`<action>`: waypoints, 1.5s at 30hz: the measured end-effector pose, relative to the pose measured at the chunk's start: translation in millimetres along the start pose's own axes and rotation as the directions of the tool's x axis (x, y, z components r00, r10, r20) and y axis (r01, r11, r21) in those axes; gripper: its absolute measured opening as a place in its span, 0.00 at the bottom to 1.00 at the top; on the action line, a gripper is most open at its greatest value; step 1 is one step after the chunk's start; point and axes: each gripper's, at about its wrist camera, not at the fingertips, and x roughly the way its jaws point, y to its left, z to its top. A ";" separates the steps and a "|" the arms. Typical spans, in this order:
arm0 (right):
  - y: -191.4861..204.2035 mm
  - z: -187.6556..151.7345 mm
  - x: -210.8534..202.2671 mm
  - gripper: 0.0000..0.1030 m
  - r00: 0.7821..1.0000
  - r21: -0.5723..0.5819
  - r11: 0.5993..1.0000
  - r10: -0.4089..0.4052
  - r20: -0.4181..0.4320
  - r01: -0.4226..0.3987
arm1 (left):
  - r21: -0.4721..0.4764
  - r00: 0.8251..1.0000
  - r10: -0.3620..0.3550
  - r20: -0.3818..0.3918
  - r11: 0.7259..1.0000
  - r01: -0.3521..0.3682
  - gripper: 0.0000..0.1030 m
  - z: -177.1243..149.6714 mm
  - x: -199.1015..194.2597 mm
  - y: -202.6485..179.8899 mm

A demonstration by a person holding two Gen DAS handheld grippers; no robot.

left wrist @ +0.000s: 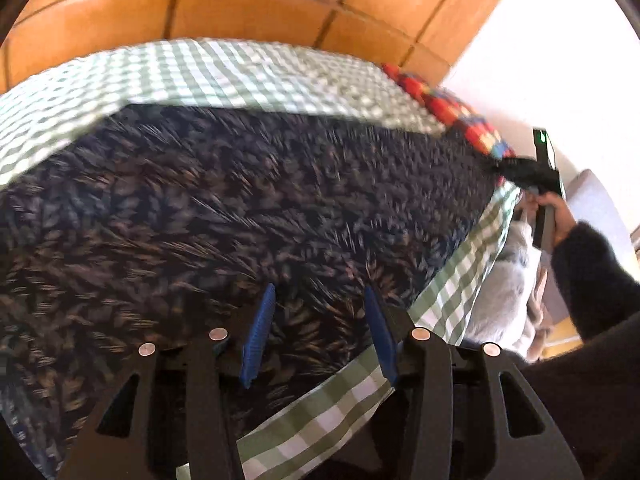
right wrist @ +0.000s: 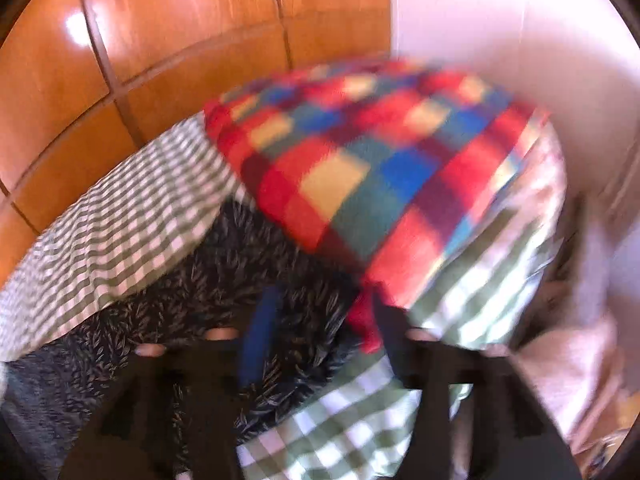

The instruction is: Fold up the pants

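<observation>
Dark navy pants (left wrist: 240,200) with a pale leaf print lie spread across the bed. In the left wrist view my left gripper (left wrist: 320,300) hovers open over their near edge, blue pads (left wrist: 260,332) apart with only cloth beneath. At that view's far right a hand (left wrist: 560,216) holds my right gripper (left wrist: 528,172) at the far end of the pants. The right wrist view is blurred. There my right gripper (right wrist: 324,320) stands open over a corner of the pants (right wrist: 200,292), just below a colourful blanket.
A green-and-white checked sheet (left wrist: 200,68) covers the bed. A red, blue and yellow checked blanket (right wrist: 380,168) lies at the bed's end beside the pants. Wooden panelling (left wrist: 240,0) rises behind. A pale grey garment (left wrist: 504,280) hangs off the bed's right side.
</observation>
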 end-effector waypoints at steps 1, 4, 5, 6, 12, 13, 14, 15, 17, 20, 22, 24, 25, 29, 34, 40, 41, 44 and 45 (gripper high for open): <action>6.9 0.7 -10.6 0.56 0.999 -0.014 0.999 0.029 0.018 -0.029 | -0.016 1.000 -0.004 0.028 1.000 0.004 0.44 0.6 -10.1 4.7; 57.4 -11.6 -30.3 0.56 0.959 -0.088 0.955 0.278 -0.058 -0.282 | -0.068 0.996 0.017 0.083 0.998 -0.011 0.44 0.1 -31.3 20.3; 85.9 -22.4 -35.4 0.56 0.927 -0.143 0.917 0.359 -0.104 -0.371 | -0.075 0.996 0.025 0.089 0.997 -0.018 0.44 -0.4 -33.9 22.5; 109.6 -33.3 -39.5 0.56 0.902 -0.190 0.883 0.408 -0.142 -0.429 | -0.084 0.995 0.034 0.094 0.996 -0.026 0.44 -2.5 -35.8 25.2; 245.7 -131.9 -39.5 0.53 0.790 -0.443 0.658 0.457 -0.409 -0.609 | -0.120 0.986 0.165 0.034 0.980 -0.160 0.44 -14.6 -24.3 37.6; 252.7 -142.3 -32.4 0.53 0.807 -0.469 0.663 0.413 -0.422 -0.584 | -0.131 0.980 0.195 0.026 0.973 -0.190 0.44 -18.0 -23.2 43.6; 255.6 -146.3 -29.5 0.54 0.822 -0.494 0.661 0.398 -0.408 -0.565 | -0.145 0.981 0.191 0.029 0.972 -0.185 0.44 -20.6 -23.7 48.5; 258.8 -145.6 -32.6 0.53 0.830 -0.517 0.652 0.388 -0.401 -0.555 | -0.162 0.983 0.182 0.037 0.971 -0.174 0.44 -22.0 -26.5 51.5; 265.5 -136.3 -40.3 0.44 0.825 -0.529 0.635 0.390 -0.408 -0.562 | -0.169 0.982 0.176 0.069 0.972 -0.162 0.44 -22.8 -38.3 50.4; 289.2 -114.1 -56.7 0.43 0.777 -0.520 0.577 0.477 -0.411 -0.629 | -0.182 0.975 0.165 0.150 0.974 -0.136 0.52 -25.3 -64.3 51.8; 321.1 -104.3 -61.0 0.43 0.731 -0.507 0.529 0.529 -0.431 -0.681 | -0.221 0.961 0.219 0.171 0.959 -0.179 0.53 -27.5 -75.3 61.5; 361.7 -104.9 -61.1 0.43 0.696 -0.515 0.473 0.554 -0.457 -0.715 | -0.255 0.949 0.272 0.160 0.940 -0.226 0.53 -32.2 -81.4 72.8; 383.6 -108.2 -63.2 0.44 0.696 -0.533 0.455 0.554 -0.457 -0.713 | -0.267 0.944 0.291 0.155 0.932 -0.244 0.53 -34.0 -84.0 77.1; 467.5 -117.4 -45.8 0.46 0.678 -0.556 0.398 0.529 -0.510 -0.730 | -0.307 0.933 0.327 0.149 0.913 -0.271 0.53 -42.3 -99.3 92.6; 518.4 -151.6 -20.7 0.22 0.675 -0.593 0.325 0.406 -0.616 -0.737 | -0.324 0.914 0.375 0.157 0.894 -0.311 0.53 -54.5 -117.2 104.2; 536.5 -160.4 -15.2 0.08 0.789 -0.735 0.313 0.378 -0.485 -0.602 | -0.400 0.903 0.410 0.129 0.855 -0.331 0.53 -64.4 -118.6 127.4; 539.0 -167.2 -13.2 0.09 0.799 -0.746 0.316 0.377 -0.469 -0.587 | -0.415 0.897 0.429 0.108 0.839 -0.351 0.53 -62.4 -113.0 132.8; 536.1 -177.8 -17.5 0.11 0.825 -0.784 0.319 0.404 -0.395 -0.532 | -0.435 0.884 0.459 0.082 0.815 -0.383 0.55 -54.7 -101.0 140.1; 532.6 -177.0 -17.7 0.13 0.821 -0.777 0.329 0.415 -0.392 -0.537 | -0.427 0.881 0.466 0.076 0.814 -0.394 0.59 -52.1 -99.1 136.2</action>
